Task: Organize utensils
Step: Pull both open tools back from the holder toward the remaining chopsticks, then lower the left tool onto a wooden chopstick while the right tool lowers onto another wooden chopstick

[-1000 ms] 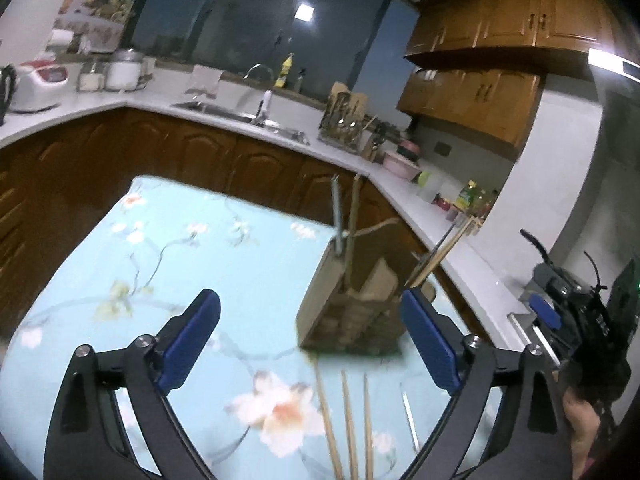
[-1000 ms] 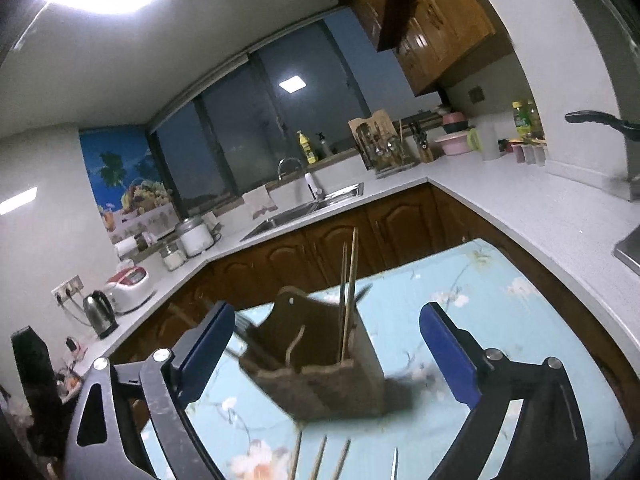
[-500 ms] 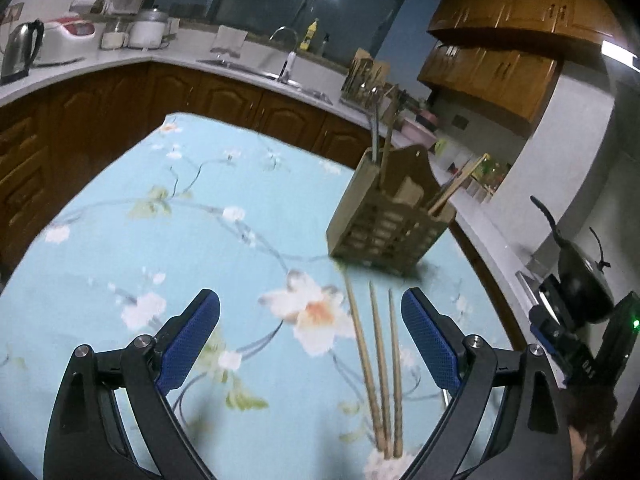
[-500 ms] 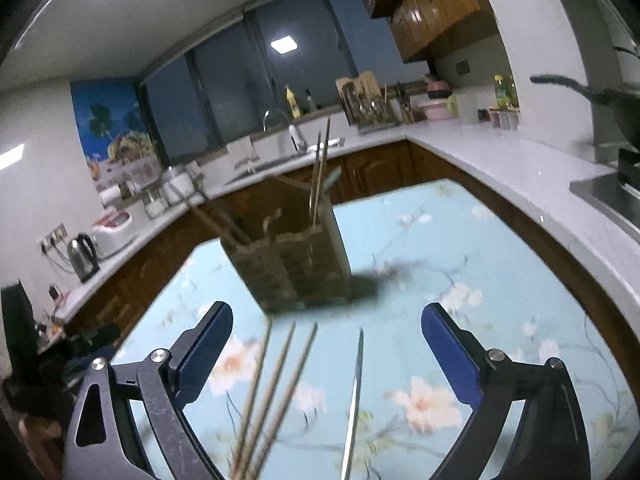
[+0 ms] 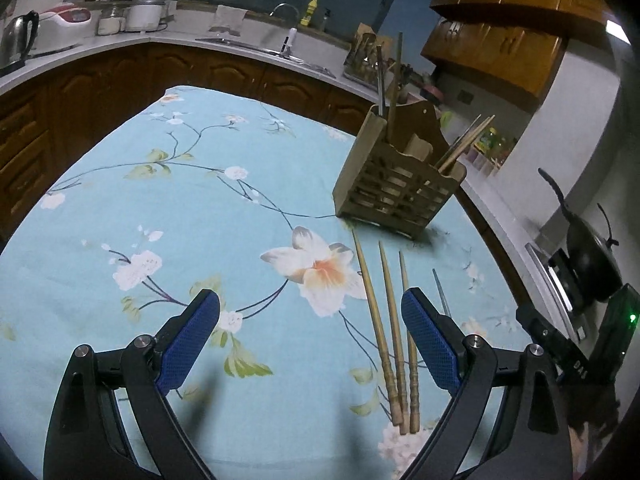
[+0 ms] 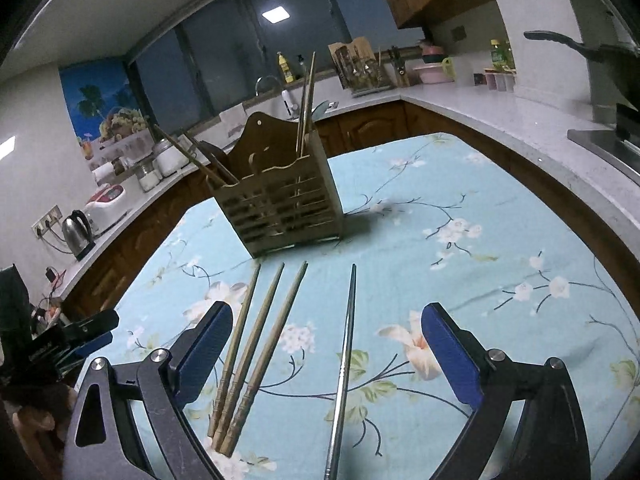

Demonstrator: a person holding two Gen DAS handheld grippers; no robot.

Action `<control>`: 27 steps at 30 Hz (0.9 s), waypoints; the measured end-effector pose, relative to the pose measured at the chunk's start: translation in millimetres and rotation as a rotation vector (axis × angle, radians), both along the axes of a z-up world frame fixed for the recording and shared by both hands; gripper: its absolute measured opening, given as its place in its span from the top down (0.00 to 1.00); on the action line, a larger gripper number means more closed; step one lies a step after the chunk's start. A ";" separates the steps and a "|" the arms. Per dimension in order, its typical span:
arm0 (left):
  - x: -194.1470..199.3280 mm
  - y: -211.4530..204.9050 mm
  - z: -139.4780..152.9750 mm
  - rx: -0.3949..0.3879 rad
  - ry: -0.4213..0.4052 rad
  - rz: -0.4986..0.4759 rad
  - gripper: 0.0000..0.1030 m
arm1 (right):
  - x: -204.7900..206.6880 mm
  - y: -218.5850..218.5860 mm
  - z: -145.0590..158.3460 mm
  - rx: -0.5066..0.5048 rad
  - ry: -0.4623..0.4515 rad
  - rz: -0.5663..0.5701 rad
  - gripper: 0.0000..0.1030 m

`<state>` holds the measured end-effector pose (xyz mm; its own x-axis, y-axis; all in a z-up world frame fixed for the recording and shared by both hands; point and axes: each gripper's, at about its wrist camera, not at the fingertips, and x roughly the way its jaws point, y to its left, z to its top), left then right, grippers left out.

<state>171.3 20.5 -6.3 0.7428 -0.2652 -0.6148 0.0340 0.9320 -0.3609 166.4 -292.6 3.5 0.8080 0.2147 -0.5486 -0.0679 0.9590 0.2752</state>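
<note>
A slatted wooden utensil holder (image 5: pixel 398 184) (image 6: pixel 280 200) stands on the floral blue tablecloth (image 5: pixel 200 208) with several chopsticks upright in it. Three wooden chopsticks (image 5: pixel 394 336) (image 6: pixel 256 344) lie side by side in front of it. A thin metal chopstick (image 6: pixel 344 360) (image 5: pixel 440 296) lies to their right. My left gripper (image 5: pixel 310 340) is open and empty, low over the cloth, left of the wooden chopsticks. My right gripper (image 6: pixel 326 352) is open and empty, with the metal chopstick and the wooden ones lying between its fingers.
Wooden cabinets and a white counter (image 5: pixel 240 46) wrap around the table, carrying a kettle (image 6: pixel 78 232), rice cooker (image 5: pixel 64 24), sink and jars. A black wok (image 5: pixel 592 256) sits on the stove at the right. The left gripper shows at the left edge of the right wrist view (image 6: pixel 60 344).
Both grippers have tilted down and drawn back from the holder toward the table. The chopsticks on the cloth have come fully into view. Both stay open.
</note>
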 end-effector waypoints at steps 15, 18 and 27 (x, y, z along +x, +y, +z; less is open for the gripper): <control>52.1 -17.9 -10.0 0.064 0.108 -0.053 0.11 | 46.5 9.8 -11.1 -0.022 0.100 0.032 0.14; 64.4 -20.9 -11.1 0.078 0.123 -0.056 0.15 | 62.7 15.6 -17.0 -0.012 0.146 0.061 0.40; 81.3 -16.4 -17.9 0.065 0.163 -0.055 0.20 | 124.0 55.2 -46.1 -0.001 0.269 0.162 0.72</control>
<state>252.6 4.1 -24.2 0.6174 -0.2582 -0.7430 0.0315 0.9519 -0.3046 290.4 -237.3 -42.6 0.5891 0.3284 -0.7383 -0.1449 0.9418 0.3033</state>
